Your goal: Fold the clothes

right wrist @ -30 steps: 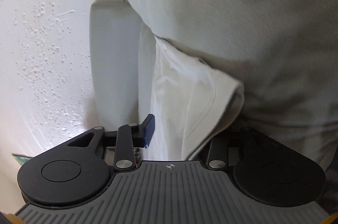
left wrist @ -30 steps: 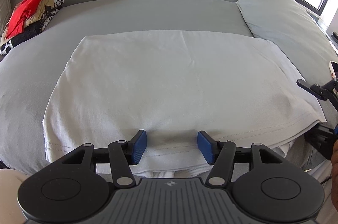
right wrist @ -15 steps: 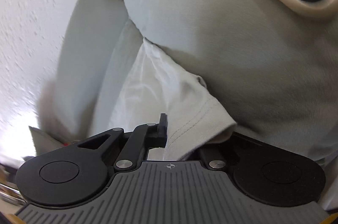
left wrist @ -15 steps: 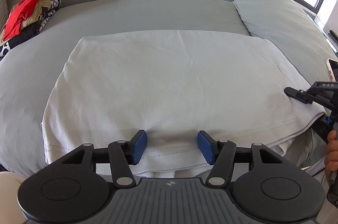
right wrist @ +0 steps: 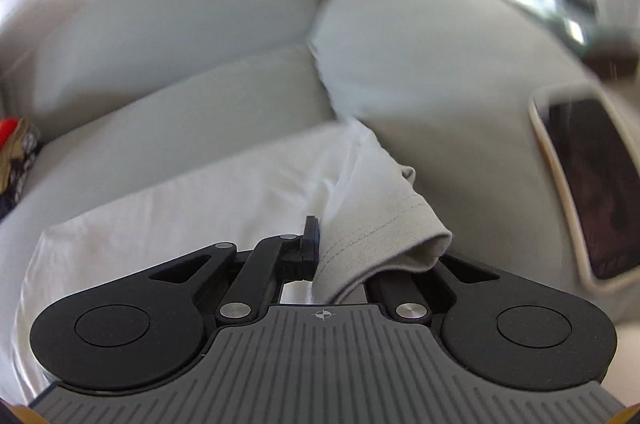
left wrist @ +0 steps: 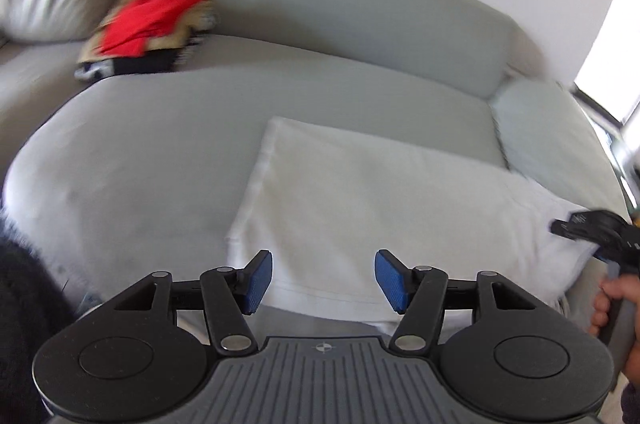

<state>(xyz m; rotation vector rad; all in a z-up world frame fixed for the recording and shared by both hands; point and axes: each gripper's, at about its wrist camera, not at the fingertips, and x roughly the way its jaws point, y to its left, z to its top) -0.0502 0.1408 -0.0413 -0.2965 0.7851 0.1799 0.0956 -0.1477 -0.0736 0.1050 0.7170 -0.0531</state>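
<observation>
The white shirt (left wrist: 372, 208) is spread on the sofa (left wrist: 160, 152), lower centre of frame. The left tool (left wrist: 323, 278) is held released above its near hem. Only the right wrist view shows the right tool (right wrist: 324, 256) clenched on the shirt's sleeve, phone (right wrist: 592, 184) at right.

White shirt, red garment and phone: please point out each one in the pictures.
White shirt (left wrist: 360, 192), left wrist view, middle of the flat fabric.
Red garment (left wrist: 148, 14), left wrist view, top of the pile.
Phone (right wrist: 592, 184), right wrist view, dark screen.
</observation>
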